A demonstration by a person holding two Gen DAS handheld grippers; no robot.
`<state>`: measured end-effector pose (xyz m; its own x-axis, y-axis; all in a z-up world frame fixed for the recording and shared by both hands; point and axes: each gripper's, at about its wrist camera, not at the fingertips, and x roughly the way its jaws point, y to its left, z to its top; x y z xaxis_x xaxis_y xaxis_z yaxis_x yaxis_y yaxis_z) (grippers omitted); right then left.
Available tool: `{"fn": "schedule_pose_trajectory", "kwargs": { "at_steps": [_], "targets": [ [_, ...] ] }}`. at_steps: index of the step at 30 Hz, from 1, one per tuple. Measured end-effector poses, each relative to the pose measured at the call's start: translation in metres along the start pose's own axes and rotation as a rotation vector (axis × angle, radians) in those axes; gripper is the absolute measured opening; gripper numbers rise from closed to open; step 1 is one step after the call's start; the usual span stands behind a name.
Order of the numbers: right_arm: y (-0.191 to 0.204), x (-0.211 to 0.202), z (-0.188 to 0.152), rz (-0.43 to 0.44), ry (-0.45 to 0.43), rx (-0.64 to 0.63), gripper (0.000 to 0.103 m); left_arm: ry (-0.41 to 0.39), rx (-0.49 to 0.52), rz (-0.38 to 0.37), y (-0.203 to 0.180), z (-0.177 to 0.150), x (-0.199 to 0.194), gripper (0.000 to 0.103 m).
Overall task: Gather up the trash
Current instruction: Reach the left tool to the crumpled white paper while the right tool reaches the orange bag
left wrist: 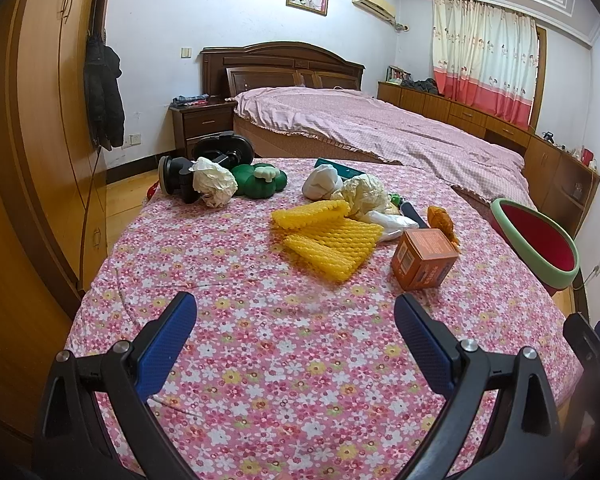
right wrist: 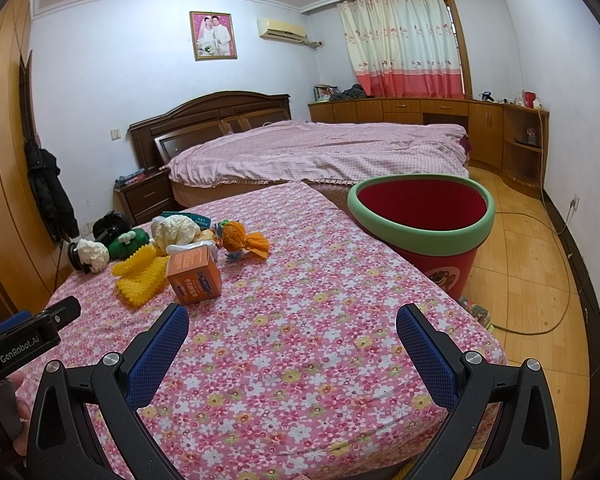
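Note:
Trash lies on a floral pink bedsheet [left wrist: 260, 360]: yellow foam netting [left wrist: 328, 240], an orange carton [left wrist: 424, 258], crumpled white paper [left wrist: 214, 182], a cream crumpled bag [left wrist: 364, 192] and an orange mesh wad [left wrist: 440, 218]. A red bin with a green rim [right wrist: 424, 216] stands beside the bed on the right; it also shows in the left wrist view [left wrist: 540, 240]. My left gripper [left wrist: 296, 320] is open and empty above the sheet, short of the netting. My right gripper [right wrist: 292, 328] is open and empty, with the carton [right wrist: 194, 276] ahead on its left.
A green plush toy [left wrist: 260, 178] and a black device [left wrist: 180, 172] lie at the far left of the sheet. A wooden wardrobe [left wrist: 40, 140] stands left. A second bed [right wrist: 320, 148] lies behind. A cable [right wrist: 540, 320] runs across the wooden floor on the right.

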<state>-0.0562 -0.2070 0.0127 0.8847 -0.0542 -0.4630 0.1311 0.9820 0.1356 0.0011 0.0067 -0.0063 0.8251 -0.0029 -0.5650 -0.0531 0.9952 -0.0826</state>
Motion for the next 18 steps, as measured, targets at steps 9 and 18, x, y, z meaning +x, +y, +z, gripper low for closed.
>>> {"fn": "schedule_pose_trajectory", "kwargs": {
  "at_steps": [9,18],
  "targets": [
    [-0.003,0.003,0.005,-0.004,0.005,0.019,0.103,0.018,0.002,0.007,0.004,0.007,0.005,0.098],
    [0.001,0.007,0.035,0.067,-0.025,-0.006,0.103,0.051,-0.011,0.011,0.021,0.038,0.024,0.098]
  ]
}}
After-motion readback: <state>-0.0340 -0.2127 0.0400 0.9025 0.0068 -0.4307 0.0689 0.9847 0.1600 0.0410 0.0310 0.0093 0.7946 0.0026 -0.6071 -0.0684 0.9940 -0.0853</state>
